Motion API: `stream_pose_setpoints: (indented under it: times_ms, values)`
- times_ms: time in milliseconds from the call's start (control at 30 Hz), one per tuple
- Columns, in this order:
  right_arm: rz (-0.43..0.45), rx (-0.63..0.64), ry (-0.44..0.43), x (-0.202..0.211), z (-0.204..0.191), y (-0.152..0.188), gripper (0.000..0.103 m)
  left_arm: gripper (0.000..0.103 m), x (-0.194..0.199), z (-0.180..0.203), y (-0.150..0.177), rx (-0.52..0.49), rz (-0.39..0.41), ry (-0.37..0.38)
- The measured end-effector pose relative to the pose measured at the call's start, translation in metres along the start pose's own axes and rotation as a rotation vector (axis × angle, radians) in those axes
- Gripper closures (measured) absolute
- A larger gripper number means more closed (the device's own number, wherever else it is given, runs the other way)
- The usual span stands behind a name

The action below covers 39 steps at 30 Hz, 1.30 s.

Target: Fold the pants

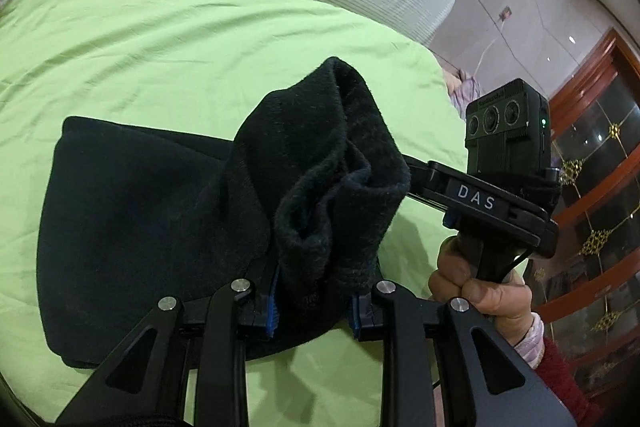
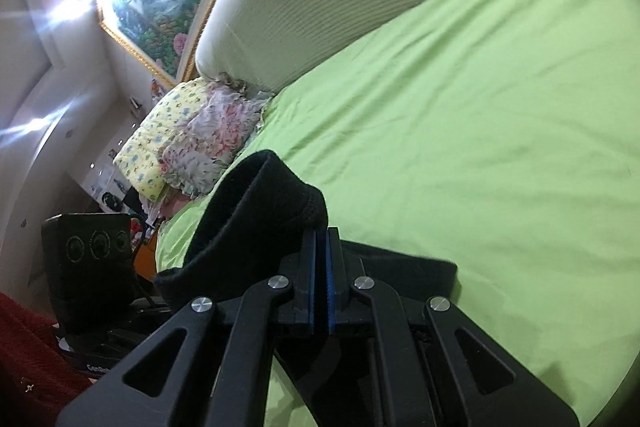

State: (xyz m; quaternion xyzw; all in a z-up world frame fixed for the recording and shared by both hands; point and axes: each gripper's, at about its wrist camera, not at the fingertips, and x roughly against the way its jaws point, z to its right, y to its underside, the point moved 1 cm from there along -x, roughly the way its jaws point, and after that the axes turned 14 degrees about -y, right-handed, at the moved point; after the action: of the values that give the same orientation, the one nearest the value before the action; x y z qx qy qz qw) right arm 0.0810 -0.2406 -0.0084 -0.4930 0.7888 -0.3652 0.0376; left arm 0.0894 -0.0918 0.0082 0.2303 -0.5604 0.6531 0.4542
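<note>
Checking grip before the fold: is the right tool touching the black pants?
Touching. The right wrist view shows the right tool shut on an edge of the black pants.

One black pants (image 1: 160, 219), two hand-held grippers, two floral pillows (image 2: 192, 139), one green bedsheet (image 1: 200, 47)

Fuzzy matt black knit pants (image 1: 160, 227) lie on a smooth, lightly creased green cotton-like sheet (image 1: 180, 47).

L gripper (image 1: 312, 301) clamped, R gripper (image 2: 320, 263) pinched tight
</note>
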Motion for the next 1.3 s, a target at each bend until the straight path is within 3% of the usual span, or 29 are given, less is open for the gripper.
stream_pose_setpoints:
  times_ms: [67,233,267,467,500,567,633,833,1067,1300]
  values:
    - [0.005,-0.005,0.021,0.001,-0.001,0.000,0.097,0.073,-0.001,0.000,-0.003,-0.003,0.008,0.003]
    - [0.020,-0.013,0.110,0.009,-0.005,0.005,0.096,0.045,-0.007,0.004,-0.010,-0.038,0.005,0.043]
    - [0.028,-0.018,0.131,0.013,-0.006,0.007,0.096,0.043,-0.008,0.004,-0.009,-0.039,-0.004,0.051]
    - [0.089,-0.032,0.292,0.038,-0.018,0.019,0.091,0.042,-0.010,0.000,-0.008,-0.026,-0.047,0.085]
    - [0.099,-0.033,0.319,0.041,-0.021,0.021,0.084,0.041,-0.006,-0.001,-0.007,-0.030,-0.040,0.089]
    - [0.136,-0.041,0.372,0.050,-0.025,0.026,0.057,0.039,0.003,-0.001,-0.008,-0.043,-0.018,0.080]
    - [0.167,-0.042,0.393,0.055,-0.030,0.029,0.050,0.034,0.012,-0.008,-0.009,-0.043,0.010,0.078]
    - [0.234,-0.019,0.436,0.058,-0.052,0.038,0.041,0.032,0.030,-0.038,-0.009,0.020,0.057,-0.001]
    - [0.227,0.105,0.560,0.034,-0.085,0.041,0.030,0.032,0.023,-0.081,-0.008,0.139,0.060,-0.102]
    - [0.212,0.120,0.591,0.023,-0.086,0.049,0.028,0.031,0.017,-0.109,-0.011,0.198,0.053,-0.159]
